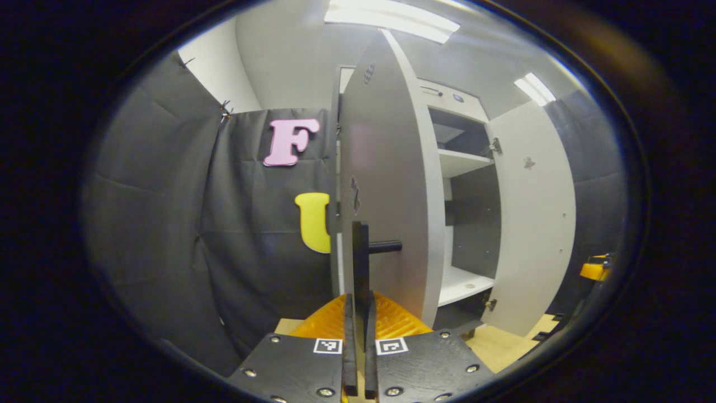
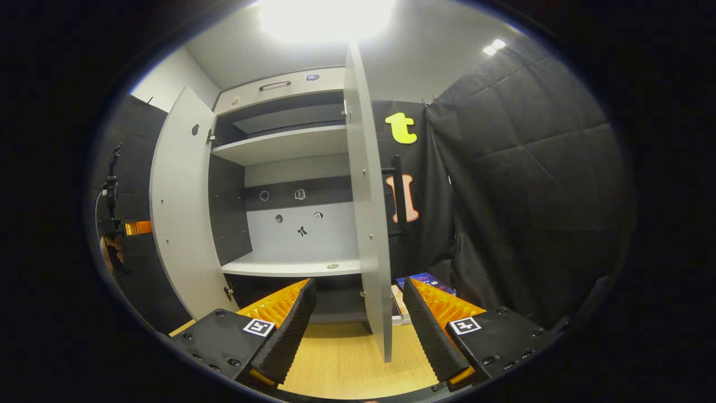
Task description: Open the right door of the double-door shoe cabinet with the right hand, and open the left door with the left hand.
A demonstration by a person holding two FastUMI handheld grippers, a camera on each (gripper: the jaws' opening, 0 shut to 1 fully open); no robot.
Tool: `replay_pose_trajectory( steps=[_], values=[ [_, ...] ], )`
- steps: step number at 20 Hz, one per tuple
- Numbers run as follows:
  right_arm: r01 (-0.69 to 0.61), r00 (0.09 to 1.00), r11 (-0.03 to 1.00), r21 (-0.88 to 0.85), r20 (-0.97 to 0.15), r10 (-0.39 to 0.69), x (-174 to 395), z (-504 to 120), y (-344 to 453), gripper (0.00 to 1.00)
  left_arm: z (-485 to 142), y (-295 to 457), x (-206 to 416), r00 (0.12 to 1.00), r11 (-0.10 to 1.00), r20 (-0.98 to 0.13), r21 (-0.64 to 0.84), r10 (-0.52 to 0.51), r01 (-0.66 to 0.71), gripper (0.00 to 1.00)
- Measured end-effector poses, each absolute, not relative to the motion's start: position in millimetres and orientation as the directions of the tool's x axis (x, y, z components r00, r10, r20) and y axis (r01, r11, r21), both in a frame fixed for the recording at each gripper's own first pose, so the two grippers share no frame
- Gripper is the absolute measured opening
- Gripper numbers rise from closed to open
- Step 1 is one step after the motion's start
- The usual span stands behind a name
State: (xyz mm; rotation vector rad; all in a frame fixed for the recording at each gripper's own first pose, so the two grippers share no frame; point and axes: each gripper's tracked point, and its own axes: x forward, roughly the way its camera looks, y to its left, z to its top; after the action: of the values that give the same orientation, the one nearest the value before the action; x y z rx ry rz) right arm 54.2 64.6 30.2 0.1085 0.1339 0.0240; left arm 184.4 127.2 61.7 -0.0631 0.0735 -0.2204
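Doors both stand swung out from the shoe cabinet (image 2: 291,168) — task looks close to done, judging from these views.

Right door (image 2: 366,224): edge-on in the right gripper view, roughly square to the cabinet front, its black bar handle (image 2: 398,190) on the outer face. Right gripper (image 2: 358,327) sits just in front of the door's free edge, jaws spread wide, one finger each side of the edge, touching nothing that I can see. So that half reads as finished and released.

Left door (image 1: 386,190): also well open, seen nearly edge-on in the left gripper view. Left gripper (image 1: 359,336) is narrowed right down onto the door's handle (image 1: 361,263) — the vertical black bar runs down between the two fingers and both seem to press on it, with almost no gap.

Cabinet interior is exposed: white shelves (image 2: 279,146) and dark back panel visible between the doors.

What's left, as I read it: maybe a bit more swing on the left door, then let go of its handle.
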Motion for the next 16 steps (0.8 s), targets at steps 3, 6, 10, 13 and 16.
replay_pose_trajectory(
  steps=[3, 6, 10, 13, 16],
  values=[
    [-0.018, 0.990, 0.995, 0.096, -0.136, 0.031, 51.7, 28.8, 75.0, 0.98, 57.6, 147.8, 184.6, 0.972, 0.966, -0.065, -0.145, -0.227, 0.216, 0.00],
    [-0.032, 0.988, 0.996, 0.089, -0.145, 0.045, 51.5, 29.1, 86.7, 0.92, 57.9, 149.4, 177.1, 0.974, 0.966, -0.061, -0.158, -0.216, 0.204, 0.02],
    [-0.088, 0.988, 0.995, 0.051, -0.122, 0.094, 54.7, 41.2, 92.6, 0.97, 62.1, 149.2, 144.5, 0.989, 0.984, -0.022, -0.107, -0.148, 0.144, 0.02],
    [-0.132, 0.984, 0.991, 0.016, -0.116, 0.133, 54.7, 43.2, 87.6, 0.97, 62.9, 149.3, 94.3, 0.998, 0.996, 0.002, -0.069, -0.062, 0.062, 0.02],
    [-0.143, 0.985, 0.990, 0.004, -0.099, 0.143, 47.5, 43.5, 82.5, 0.93, 46.0, 131.5, 59.6, 1.000, 0.999, -0.019, -0.042, -0.016, 0.015, 0.00]
  ],
)
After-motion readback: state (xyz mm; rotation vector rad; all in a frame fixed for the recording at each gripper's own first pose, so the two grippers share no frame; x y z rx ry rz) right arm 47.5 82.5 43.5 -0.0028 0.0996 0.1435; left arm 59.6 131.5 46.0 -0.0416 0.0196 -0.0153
